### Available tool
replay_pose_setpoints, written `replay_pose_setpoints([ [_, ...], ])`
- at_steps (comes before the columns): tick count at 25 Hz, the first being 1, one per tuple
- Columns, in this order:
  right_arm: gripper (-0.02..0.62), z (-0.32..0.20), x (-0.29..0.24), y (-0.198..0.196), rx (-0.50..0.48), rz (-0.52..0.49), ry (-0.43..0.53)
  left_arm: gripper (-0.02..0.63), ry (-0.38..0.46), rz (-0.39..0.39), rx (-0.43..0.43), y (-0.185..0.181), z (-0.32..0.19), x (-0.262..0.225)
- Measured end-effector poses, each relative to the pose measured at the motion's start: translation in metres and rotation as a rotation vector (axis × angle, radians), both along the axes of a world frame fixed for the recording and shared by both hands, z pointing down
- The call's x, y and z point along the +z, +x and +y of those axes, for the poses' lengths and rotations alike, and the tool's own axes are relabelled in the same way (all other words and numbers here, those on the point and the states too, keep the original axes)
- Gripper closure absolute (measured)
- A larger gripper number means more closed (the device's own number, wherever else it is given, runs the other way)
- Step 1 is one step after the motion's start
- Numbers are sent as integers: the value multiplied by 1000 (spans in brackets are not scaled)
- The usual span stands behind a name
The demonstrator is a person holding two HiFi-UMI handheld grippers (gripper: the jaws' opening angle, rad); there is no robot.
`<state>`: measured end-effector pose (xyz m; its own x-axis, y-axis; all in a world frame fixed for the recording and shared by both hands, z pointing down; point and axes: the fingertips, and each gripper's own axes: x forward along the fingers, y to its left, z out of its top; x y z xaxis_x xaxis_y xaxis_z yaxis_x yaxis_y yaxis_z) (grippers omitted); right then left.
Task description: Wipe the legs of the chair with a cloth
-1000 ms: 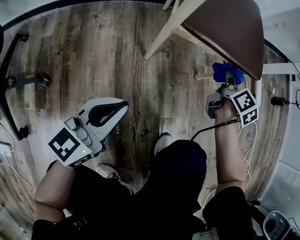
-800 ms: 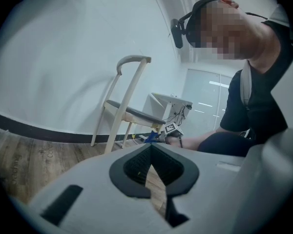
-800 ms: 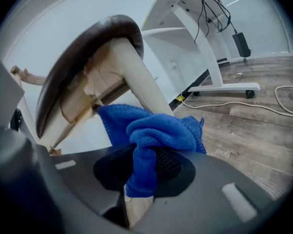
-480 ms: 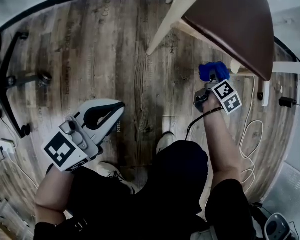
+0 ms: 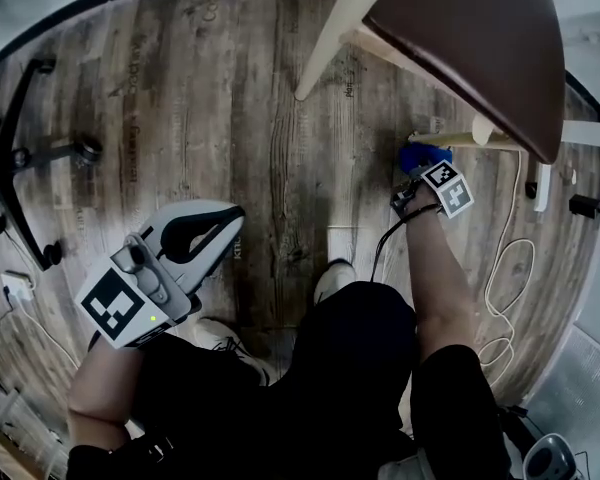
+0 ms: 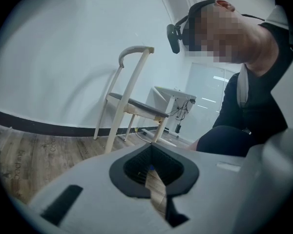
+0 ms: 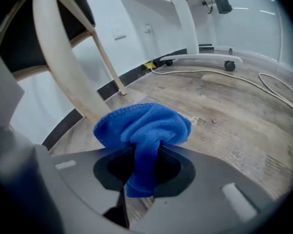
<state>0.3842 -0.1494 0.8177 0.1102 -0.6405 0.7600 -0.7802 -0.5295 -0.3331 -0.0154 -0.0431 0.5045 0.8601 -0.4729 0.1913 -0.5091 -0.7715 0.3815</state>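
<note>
The right gripper (image 5: pixel 418 173) has dropped lower along the chair leg (image 5: pixel 455 138), jaws clenched on the blue cloth (image 5: pixel 423 155). The left gripper (image 5: pixel 220 230) hangs aside, jaws together, empty.

— What colour is the cloth (image 7: pixel 146 126)?
— Bright blue all over.
— And the chair?
— Pale cream chair legs (image 7: pixel 58 57) and a dark brown seat (image 5: pixel 480 38).
— The floor (image 5: pixel 230 98)?
— Grey-brown planks with streaky wood grain. There is a black skirting band (image 6: pixel 39 123) under a white wall (image 6: pixel 53 57).
— The right hand-held gripper (image 7: pixel 144 172)?
— A pale grey shell with black lining round the mouth. The left hand-held gripper (image 6: pixel 154 172) is the same. Each marker cube (image 5: pixel 115 303) carries black squares on white.
— Anything else?
— A black office-chair base (image 5: pixel 25 108).
</note>
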Motion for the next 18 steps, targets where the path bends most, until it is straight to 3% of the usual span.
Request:
replay_pose_setpoints([
  [3,497,7,-1,10,-2,-10,10,598,-2,-12,8,1,1,4],
  [6,497,7,-11,-2,-111,6,26,598,2,-21,18,4,1,10],
  [8,497,3,-25,-28,-250,14,64,598,3,-19,16,5,0,10],
  [10,497,-2,-47,-70,-448,39,129,598,-5,-19,15,3,1,11],
  [14,497,-16,-117,-167,-848,119,338,598,18,-7,17,5,2,3],
  [18,497,-32,-201,-243,-1082,156,568,598,35,-5,17,4,7,-4],
])
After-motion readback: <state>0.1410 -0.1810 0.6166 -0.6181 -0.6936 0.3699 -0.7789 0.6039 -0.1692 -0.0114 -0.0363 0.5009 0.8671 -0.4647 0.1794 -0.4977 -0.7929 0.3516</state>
